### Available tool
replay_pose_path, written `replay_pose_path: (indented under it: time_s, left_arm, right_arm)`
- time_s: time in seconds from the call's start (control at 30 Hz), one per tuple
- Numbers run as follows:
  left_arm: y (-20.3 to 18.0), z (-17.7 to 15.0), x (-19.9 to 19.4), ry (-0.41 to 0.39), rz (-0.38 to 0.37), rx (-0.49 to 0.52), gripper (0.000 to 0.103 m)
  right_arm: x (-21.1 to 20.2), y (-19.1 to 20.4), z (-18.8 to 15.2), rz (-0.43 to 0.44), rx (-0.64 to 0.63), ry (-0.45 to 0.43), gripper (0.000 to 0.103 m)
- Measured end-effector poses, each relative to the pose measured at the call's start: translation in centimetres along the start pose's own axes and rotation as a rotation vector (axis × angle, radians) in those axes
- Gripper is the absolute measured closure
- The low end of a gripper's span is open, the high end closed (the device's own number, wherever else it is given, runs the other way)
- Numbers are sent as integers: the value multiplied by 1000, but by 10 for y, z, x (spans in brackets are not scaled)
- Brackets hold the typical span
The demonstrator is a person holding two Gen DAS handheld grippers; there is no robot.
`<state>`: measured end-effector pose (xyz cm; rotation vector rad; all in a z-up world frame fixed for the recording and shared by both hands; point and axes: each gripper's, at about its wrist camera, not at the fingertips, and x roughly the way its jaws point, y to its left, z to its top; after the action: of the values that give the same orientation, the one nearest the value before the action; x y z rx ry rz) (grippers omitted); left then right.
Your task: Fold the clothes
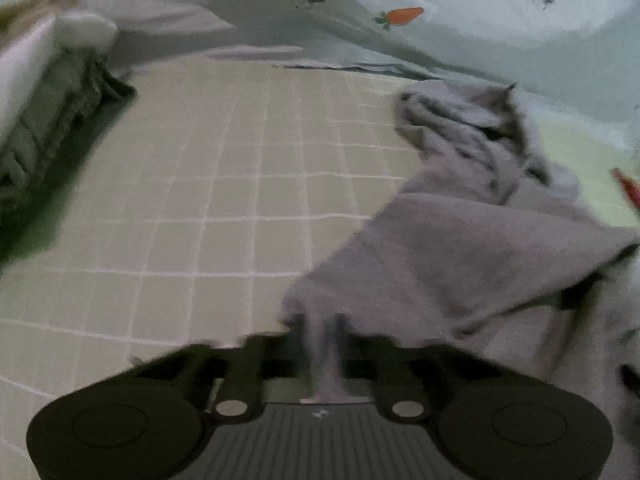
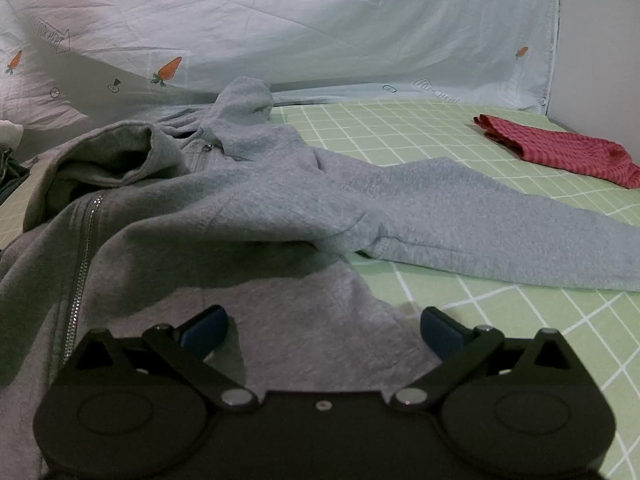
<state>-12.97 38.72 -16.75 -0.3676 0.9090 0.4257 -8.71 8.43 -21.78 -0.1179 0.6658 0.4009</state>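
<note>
A grey zip hoodie (image 2: 248,200) lies rumpled on the green checked bedsheet (image 2: 520,344), its zipper (image 2: 82,264) down the left and one sleeve (image 2: 500,232) stretched to the right. In the left wrist view the same grey hoodie (image 1: 460,248) is lifted at one edge, and my left gripper (image 1: 322,332) is shut on a pinch of its fabric; this view is blurred. My right gripper (image 2: 322,328) hovers open over the hoodie's lower hem, blue pads (image 2: 204,328) wide apart with nothing between them.
A folded red striped cloth (image 2: 560,152) lies at the far right of the bed. A pale blue carrot-print quilt (image 2: 320,28) is heaped along the back. Dark green folded clothes (image 1: 44,128) sit at the left beside something white (image 1: 86,28).
</note>
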Motion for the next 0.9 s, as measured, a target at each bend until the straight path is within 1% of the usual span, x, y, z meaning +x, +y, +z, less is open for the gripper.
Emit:
replay_pose_path:
  time_s: [0.13,0.2,0.3,0.4,0.73,0.9]
  left_arm:
    - [15,-7,-10,2,54,-10,96]
    - [30,-15,-21,-4,102,-11,96]
    - [60,-30,-41,-12,191,-53,96]
    - [98,-47,-64,-16,299,-116,96]
    - [250,-99,-137,-5,729,-437,97]
    - [281,-110,-157,-21,793,-489,96]
  right_arm:
    - [0,-1,0,1,-1,0,0]
    - [1,0,0,1,1,0,0]
    - [1,0,1,-1,4,0,0]
    - [1,-1,1,0,4,0,0]
    - [1,-2,0,2,3,0,0]
    - [1,-2,0,2,3,0,0]
